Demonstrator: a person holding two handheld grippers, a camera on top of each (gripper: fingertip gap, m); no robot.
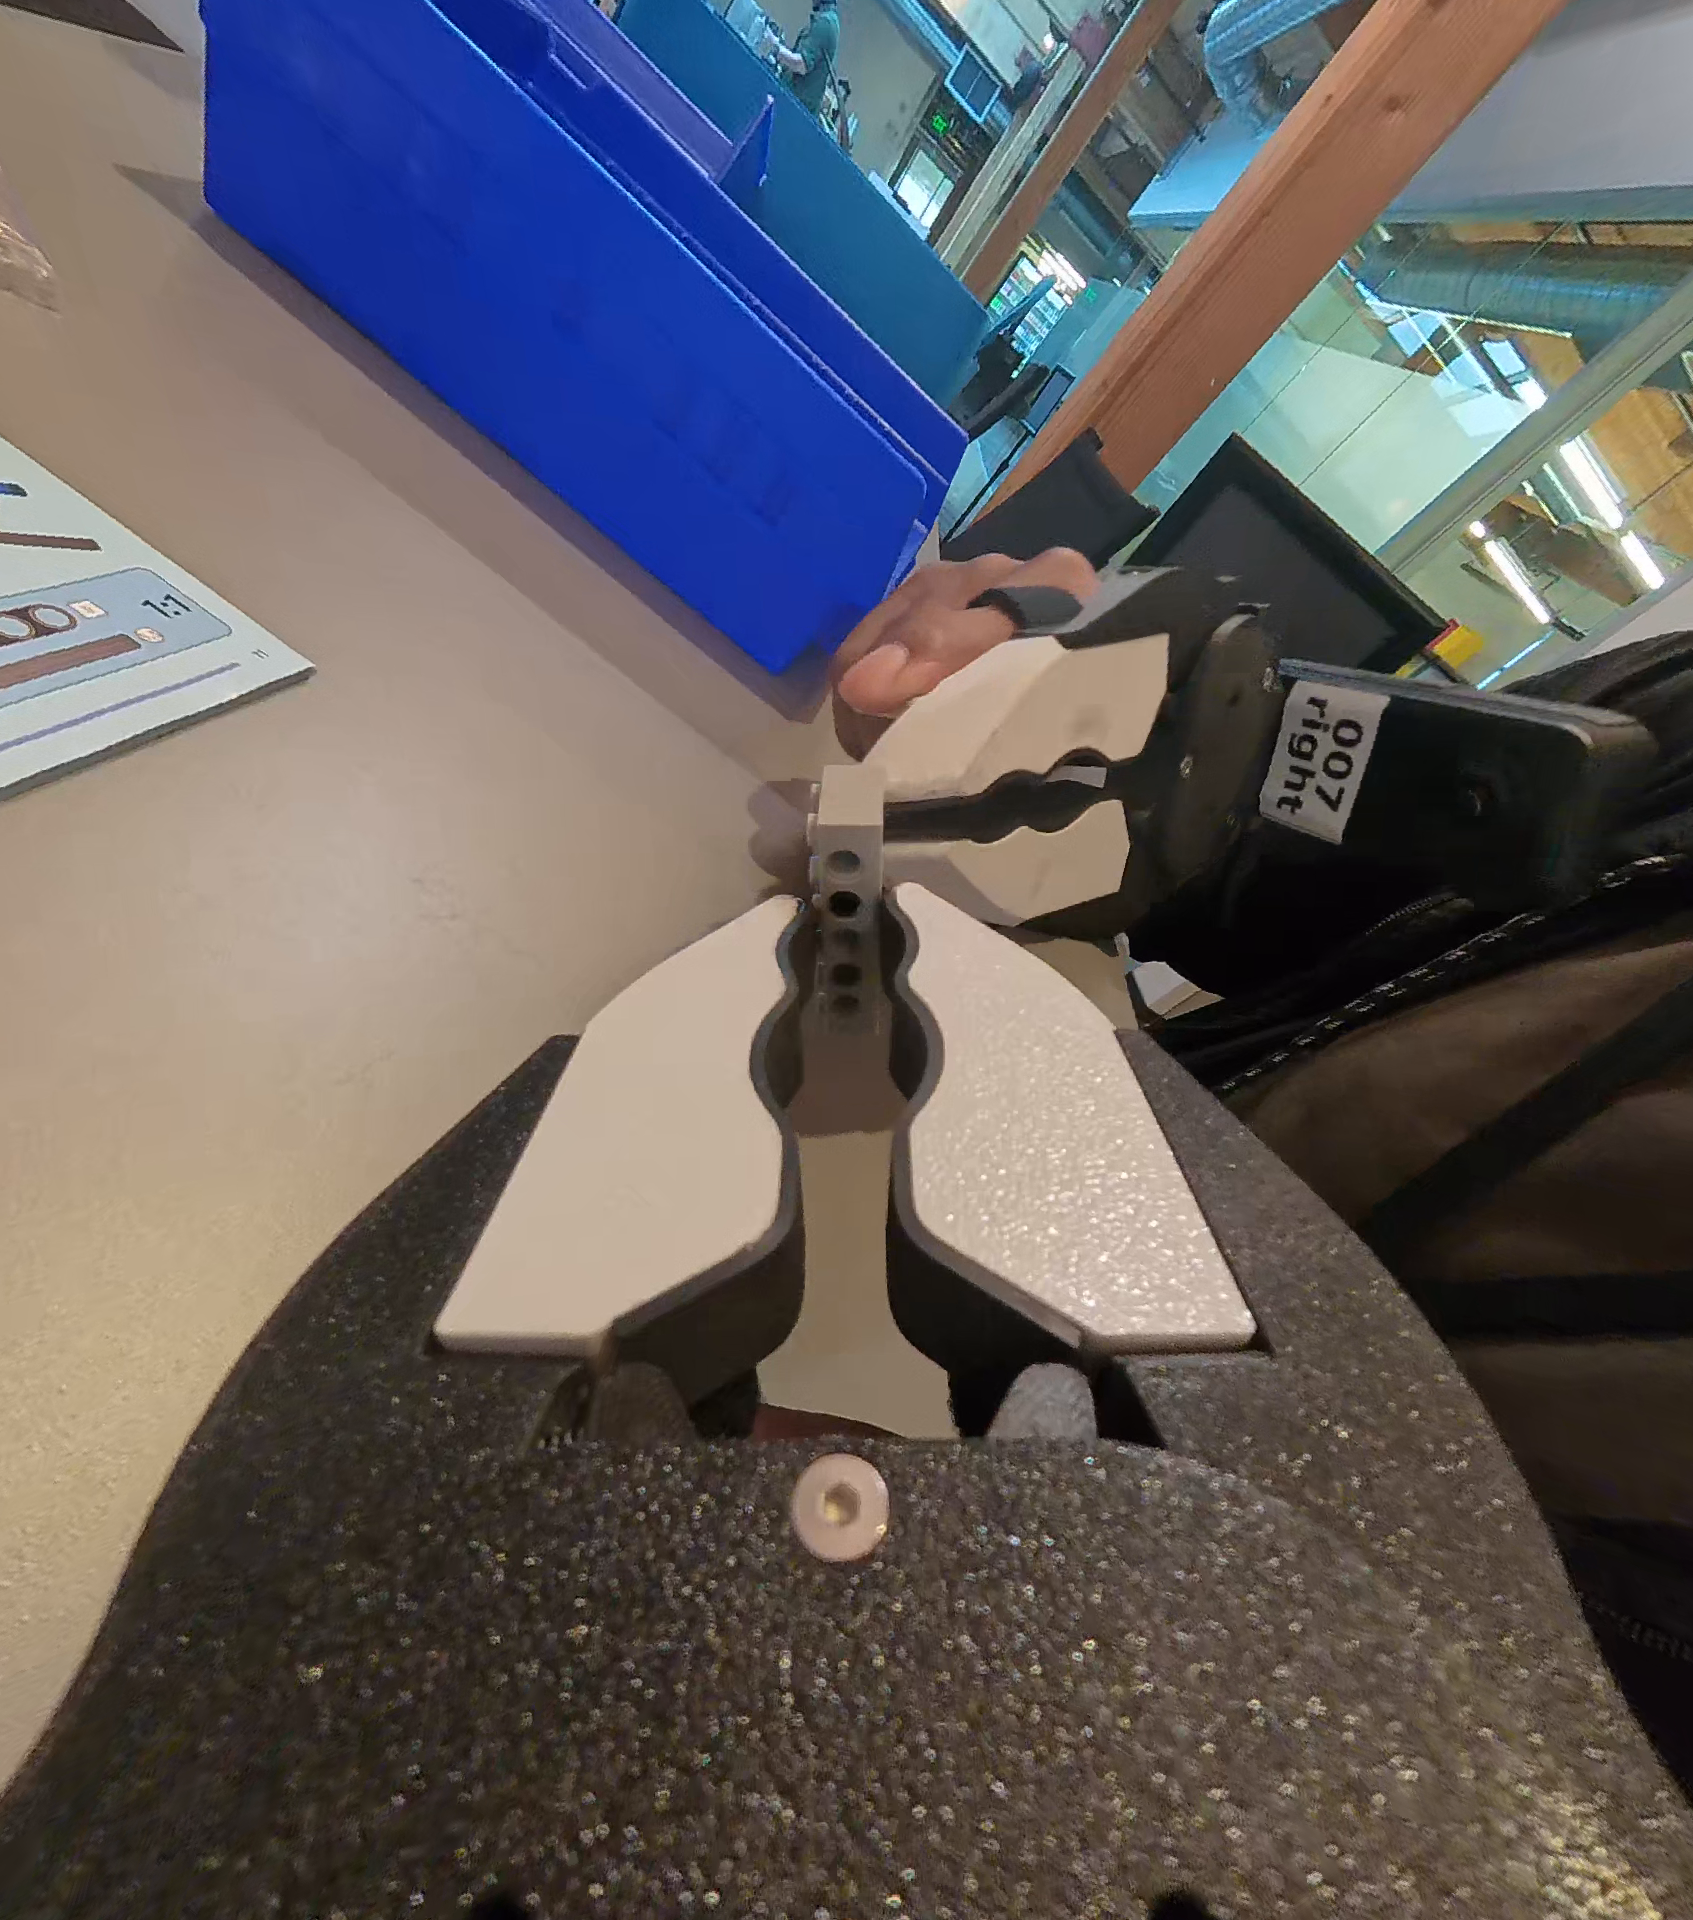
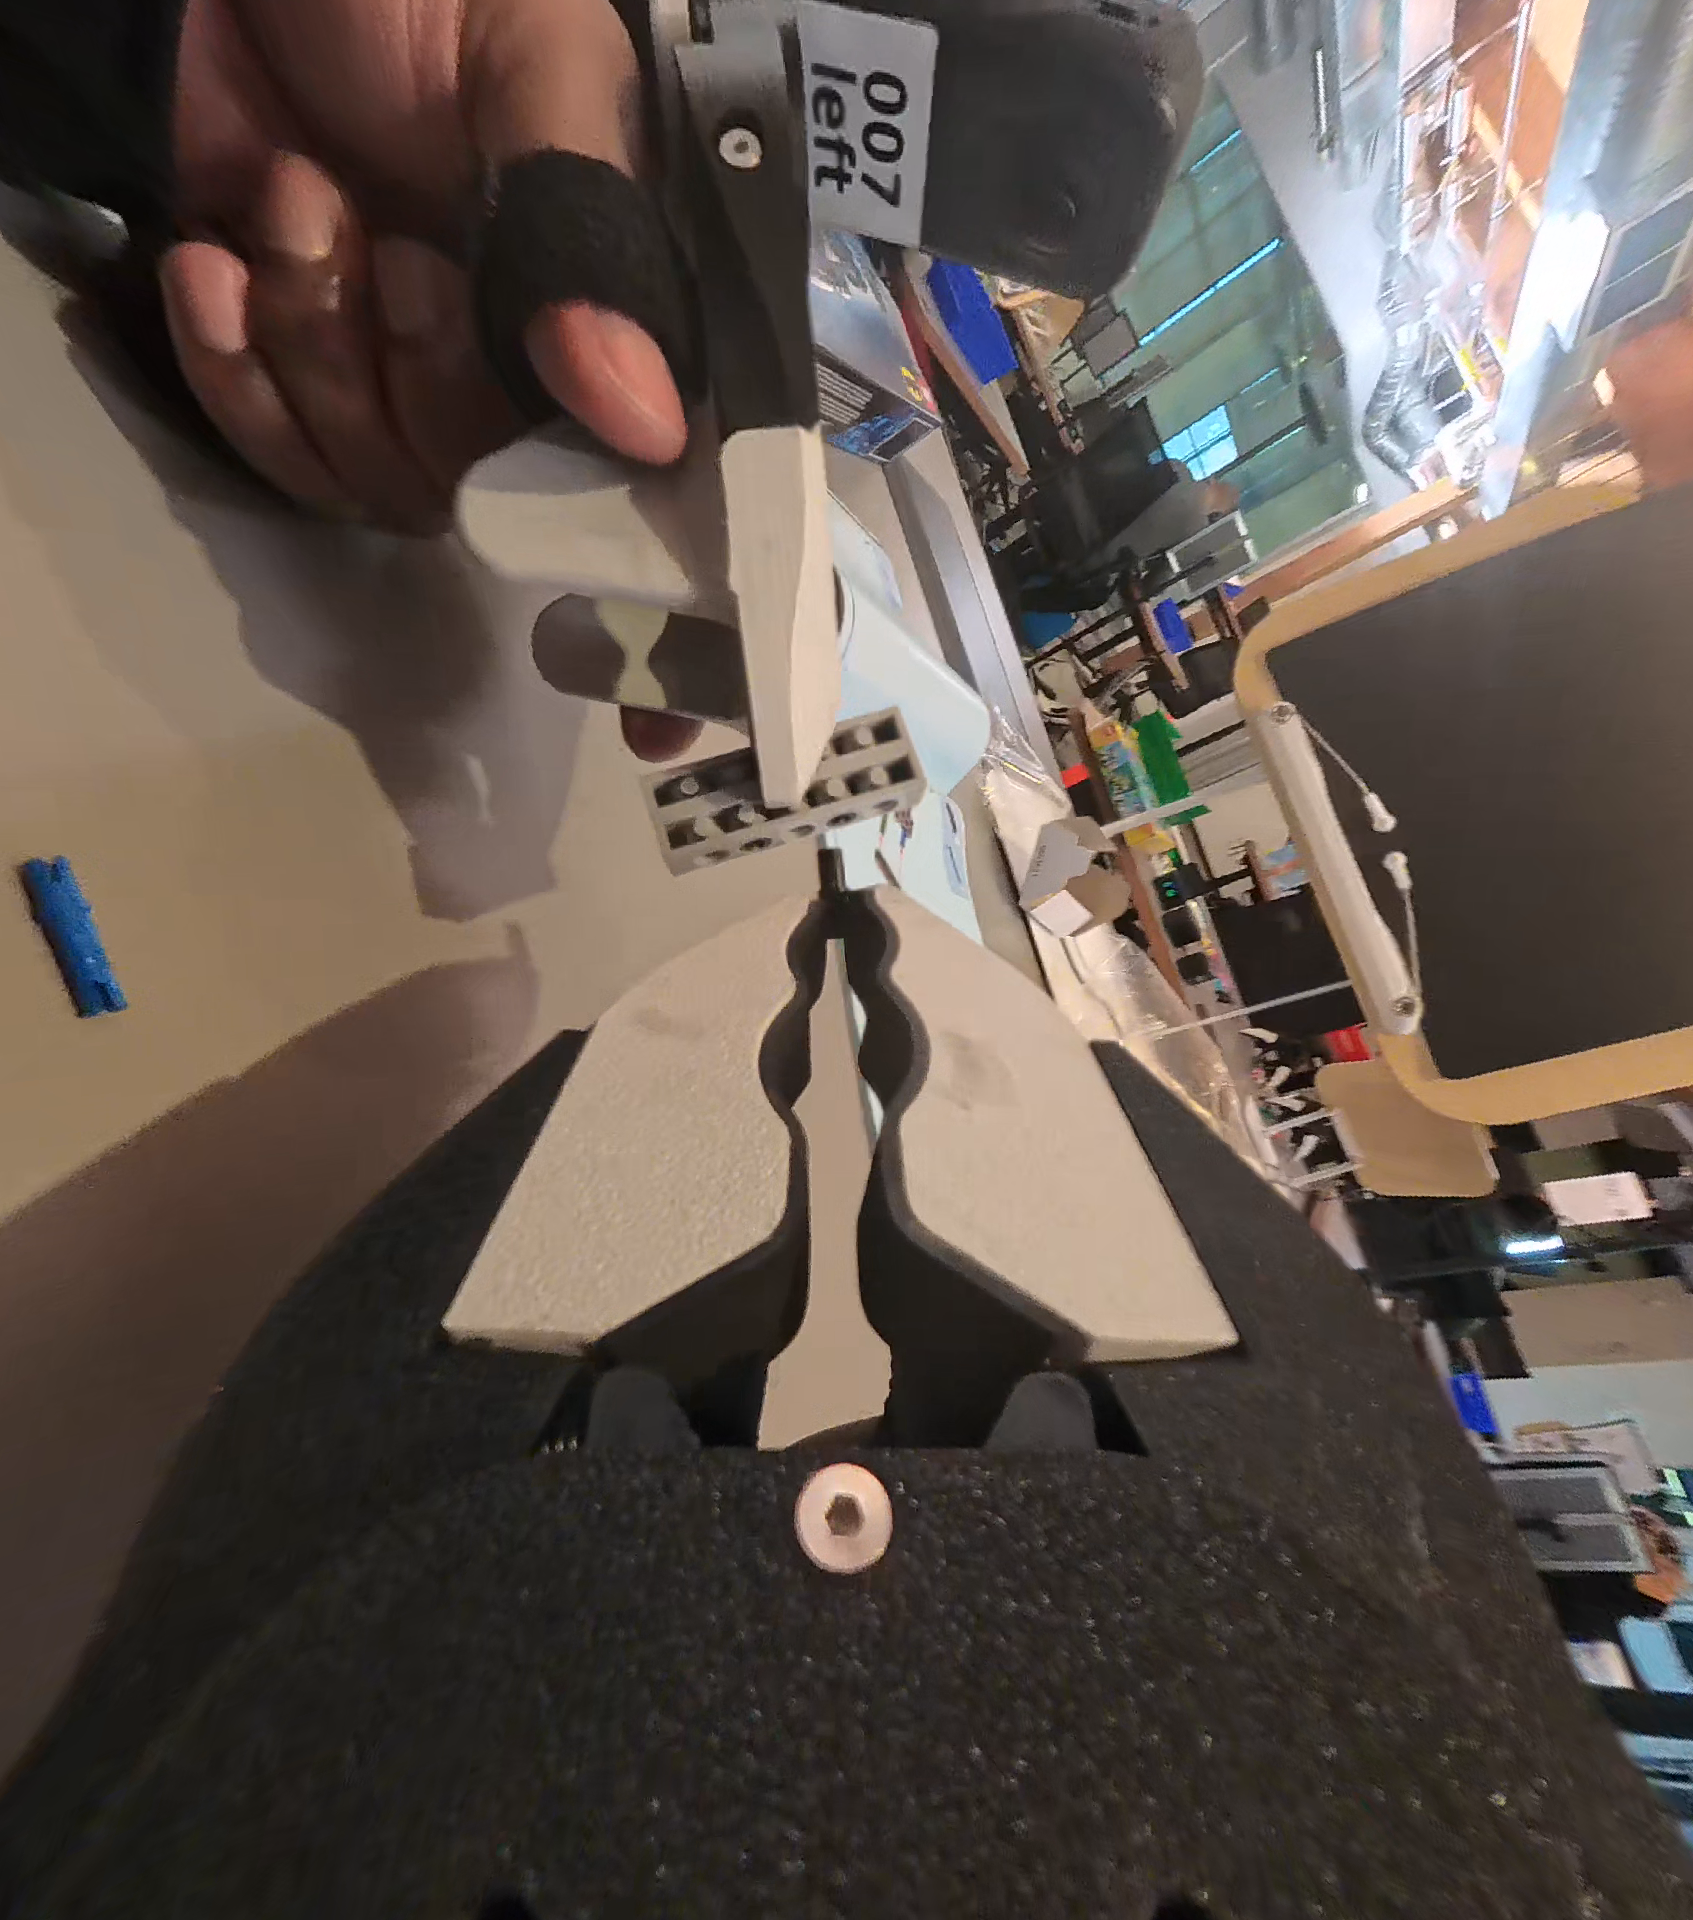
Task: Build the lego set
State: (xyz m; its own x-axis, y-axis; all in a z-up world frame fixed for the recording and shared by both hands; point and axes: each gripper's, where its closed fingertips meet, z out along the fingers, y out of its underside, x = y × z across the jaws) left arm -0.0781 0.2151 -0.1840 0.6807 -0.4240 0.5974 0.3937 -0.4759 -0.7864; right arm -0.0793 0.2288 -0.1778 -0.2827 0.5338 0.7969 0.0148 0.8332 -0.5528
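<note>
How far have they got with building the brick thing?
Early, it seems. Done: both pieces are picked up. The left gripper clamps a grey brick with holes; the right gripper pinches a small black pin. In hand: the pin's tip sits just short of a hole in the brick's side. Left: a blue piece lies unused on the table, beside the instruction sheet.

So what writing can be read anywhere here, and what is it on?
I don't copy writing out, so here is what bears it.
White label on the right gripper: bold print, legible.
White tag on the left gripper: bold print, legible.
Instruction sheet on the table: a few small printed marks.
Dark blue box: print too blurred to read.
</note>
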